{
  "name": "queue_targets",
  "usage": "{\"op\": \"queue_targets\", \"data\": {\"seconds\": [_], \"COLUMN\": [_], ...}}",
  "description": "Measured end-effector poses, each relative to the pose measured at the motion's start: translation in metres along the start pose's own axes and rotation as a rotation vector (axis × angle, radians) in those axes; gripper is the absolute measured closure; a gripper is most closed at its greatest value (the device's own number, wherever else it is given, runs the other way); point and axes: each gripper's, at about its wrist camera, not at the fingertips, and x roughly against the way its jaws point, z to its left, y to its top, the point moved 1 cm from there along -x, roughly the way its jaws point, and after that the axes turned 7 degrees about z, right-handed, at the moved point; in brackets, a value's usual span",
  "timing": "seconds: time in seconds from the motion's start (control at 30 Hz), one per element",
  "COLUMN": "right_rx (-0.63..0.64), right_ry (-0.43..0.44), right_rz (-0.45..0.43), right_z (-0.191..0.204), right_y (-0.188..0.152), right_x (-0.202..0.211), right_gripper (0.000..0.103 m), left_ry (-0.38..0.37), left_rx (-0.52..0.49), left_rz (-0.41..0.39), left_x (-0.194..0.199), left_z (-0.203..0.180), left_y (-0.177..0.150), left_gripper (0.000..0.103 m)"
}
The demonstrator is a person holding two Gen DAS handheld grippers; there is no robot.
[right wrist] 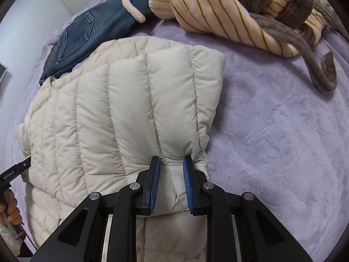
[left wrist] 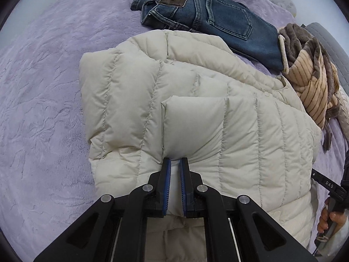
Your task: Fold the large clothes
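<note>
A cream quilted puffer jacket (left wrist: 196, 113) lies partly folded on a lilac plush bedspread (left wrist: 43, 109). My left gripper (left wrist: 175, 160) is shut on a bunched fold of the jacket near its left side, and the fabric puckers between the blue pads. In the right wrist view the same jacket (right wrist: 122, 113) shows, and my right gripper (right wrist: 172, 159) is shut on a thick fold at the jacket's right edge. Both sleeves lie folded over the body. The jacket's lower part is hidden under the grippers.
Folded blue jeans (left wrist: 218, 15) lie beyond the jacket; they also show in the right wrist view (right wrist: 87, 35). A striped beige and brown fleece garment (right wrist: 240, 11) is heaped at the far right, its grey belt (right wrist: 305, 59) trailing onto the bedspread (right wrist: 283, 142).
</note>
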Motion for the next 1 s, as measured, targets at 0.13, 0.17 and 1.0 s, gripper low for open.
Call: {"op": "queue_targets", "data": {"seconds": [0.13,0.17,1.0], "right_rx": [0.001,-0.004,-0.136], "right_ry": [0.000,0.000,0.098], "right_rz": [-0.007,-0.005,0.090], "right_z": [0.001,-0.001,-0.018], "right_y": [0.000,0.000,-0.074], "right_x": [0.003,0.005,0.096], "right_gripper": [0.082,0.082,0.046], "left_ry": [0.015,0.025,0.147], "left_rx": [0.013,0.022,0.056], "left_rz": [0.001,0.001,0.087], "left_x": [0.003,0.006,0.106], "left_z": [0.002,0.003,-0.029], "left_y": [-0.001,-0.001,-0.089], "left_gripper": [0.093,0.093,0.092]}}
